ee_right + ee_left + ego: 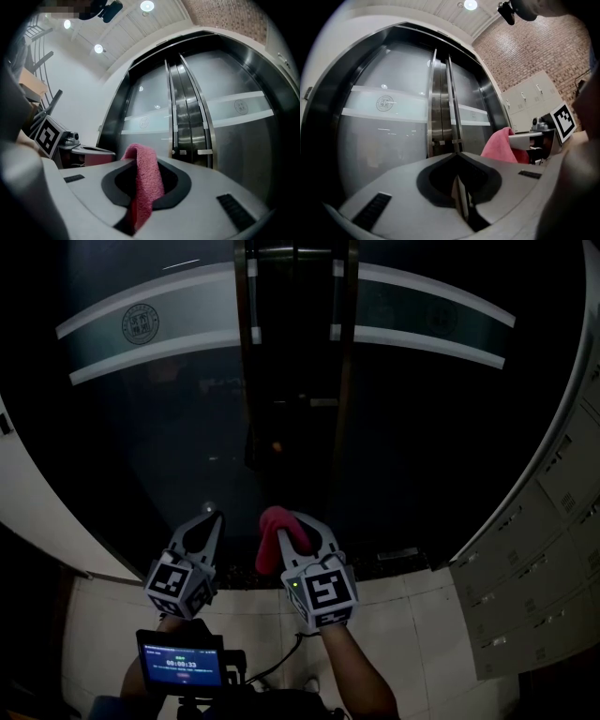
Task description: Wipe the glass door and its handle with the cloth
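Plainly, the cloth is clamped between the jaws of the right gripper, and its folded end is pushed up past the tips. The jaws of the left gripper are pressed together with nothing between them. Both grippers are held side by side, apart from the door, whose handles are seen straight ahead. Lockers are seen at the right.

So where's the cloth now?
Head view, lower centre: the pink cloth is clamped in the right gripper, just right of the shut left gripper, before the glass door.
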